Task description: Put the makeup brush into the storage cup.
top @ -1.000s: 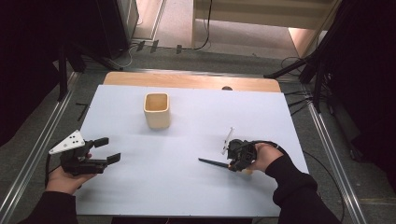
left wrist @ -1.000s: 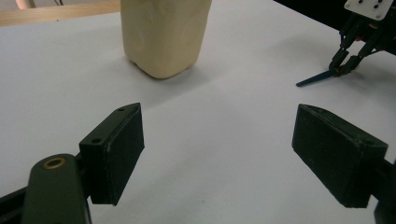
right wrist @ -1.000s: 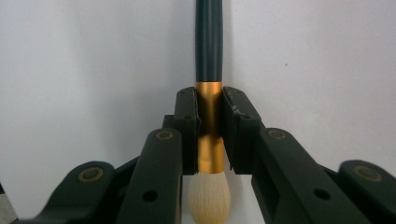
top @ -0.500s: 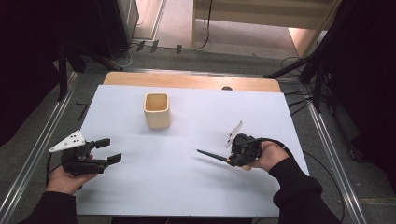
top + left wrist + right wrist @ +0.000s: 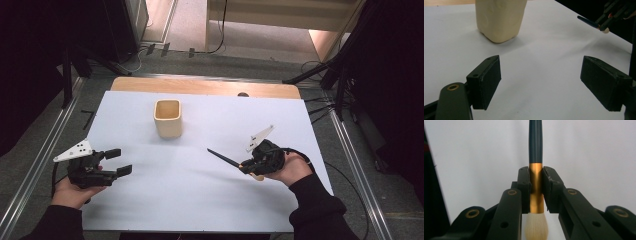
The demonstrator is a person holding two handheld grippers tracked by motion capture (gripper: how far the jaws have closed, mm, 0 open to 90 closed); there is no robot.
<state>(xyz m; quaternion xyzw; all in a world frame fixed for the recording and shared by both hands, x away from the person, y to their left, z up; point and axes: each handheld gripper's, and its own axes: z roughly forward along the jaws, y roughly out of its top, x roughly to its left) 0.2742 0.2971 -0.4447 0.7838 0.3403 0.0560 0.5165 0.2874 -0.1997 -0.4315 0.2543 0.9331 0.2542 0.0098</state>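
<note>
Brush [image 5: 535, 182] clamped at its gold ferrule by right gripper [image 5: 535, 192], held off the white table [image 5: 200, 200], dark handle pointing toward cream cup [image 5: 167, 118]. Best to keep the clamp firm and tip the handle down over the cup. Left gripper [image 5: 115, 161] idle, jaws apart.

Looks like a lab/recording setup to me: I see a table [image 5: 200, 86] w/ white sheet [image 5: 200, 190], metal rails [image 5: 37, 165] both sides, dark stands [image 5: 340, 75], cables [image 5: 220, 47] on grey floor [image 5: 45, 145].
</note>
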